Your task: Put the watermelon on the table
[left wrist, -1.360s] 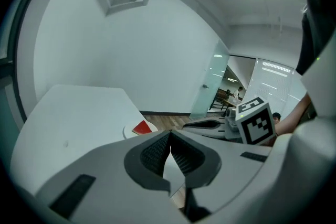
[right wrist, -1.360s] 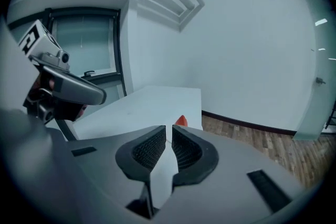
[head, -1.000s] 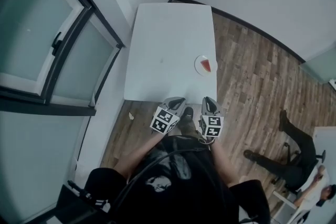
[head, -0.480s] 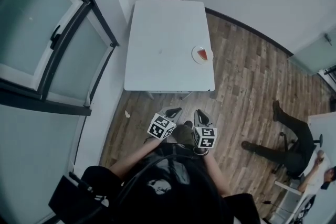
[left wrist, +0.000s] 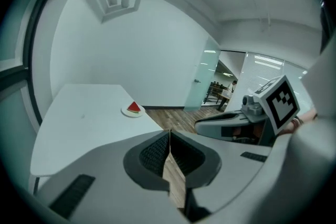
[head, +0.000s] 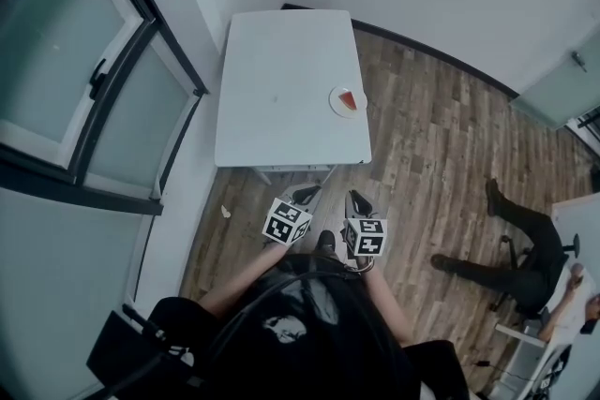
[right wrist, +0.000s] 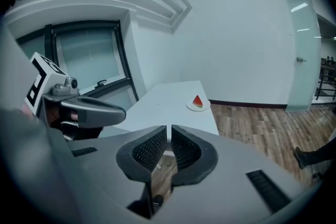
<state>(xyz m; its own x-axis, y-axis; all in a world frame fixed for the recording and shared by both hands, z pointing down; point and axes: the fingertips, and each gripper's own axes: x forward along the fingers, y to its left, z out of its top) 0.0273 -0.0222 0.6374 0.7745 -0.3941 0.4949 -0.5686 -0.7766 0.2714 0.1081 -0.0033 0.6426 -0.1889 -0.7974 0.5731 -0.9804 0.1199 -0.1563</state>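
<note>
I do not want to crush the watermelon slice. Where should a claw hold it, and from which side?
Probably across the flat faces of the watermelon slice, low near the rind, coming from above: it stands tip-up on its plate.

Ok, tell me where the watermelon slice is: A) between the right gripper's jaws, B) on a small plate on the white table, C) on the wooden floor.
B: the watermelon slice lies on a small plate near the right edge of the table.
</note>
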